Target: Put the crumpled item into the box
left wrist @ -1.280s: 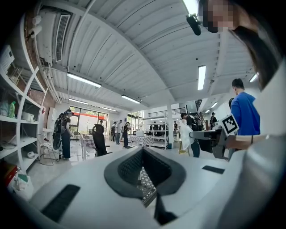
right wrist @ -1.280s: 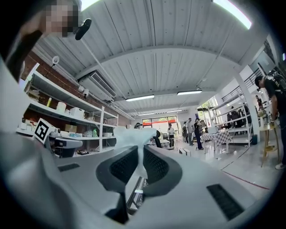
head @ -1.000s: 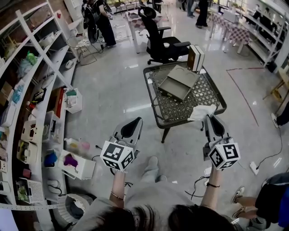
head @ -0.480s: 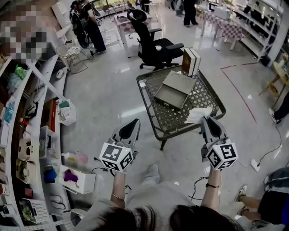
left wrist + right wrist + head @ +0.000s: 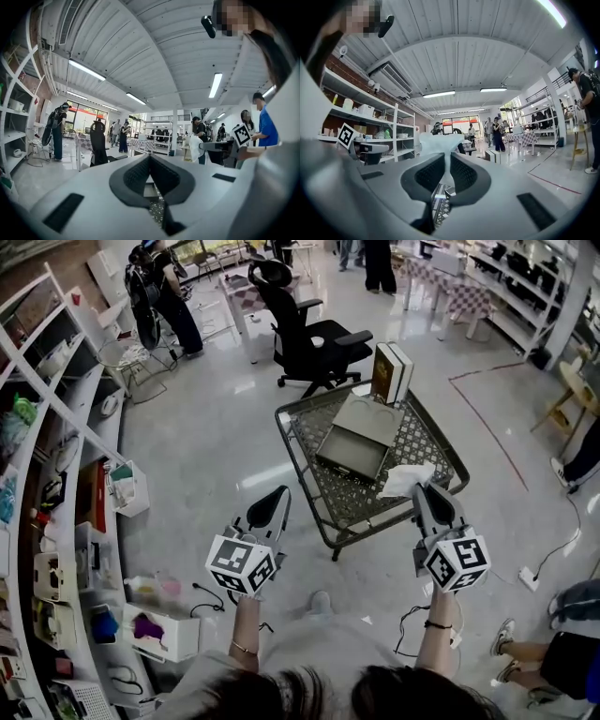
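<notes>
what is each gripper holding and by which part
The right gripper pinches the white crumpled item by its narrow lower end, the rest fanning out above the jaws. The left gripper is shut and holds nothing.

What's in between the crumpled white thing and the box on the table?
Only bare mesh tabletop lies between the crumpled item, pinched in the right gripper, and the box. The head view shows it.

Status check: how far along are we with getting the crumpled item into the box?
Done: the right gripper has its jaws shut on the crumpled white paper. In hand: the paper hangs by the mesh table's near edge, short of the open box. Left to do: carry it over the box and release. The left gripper is shut and empty.
</notes>
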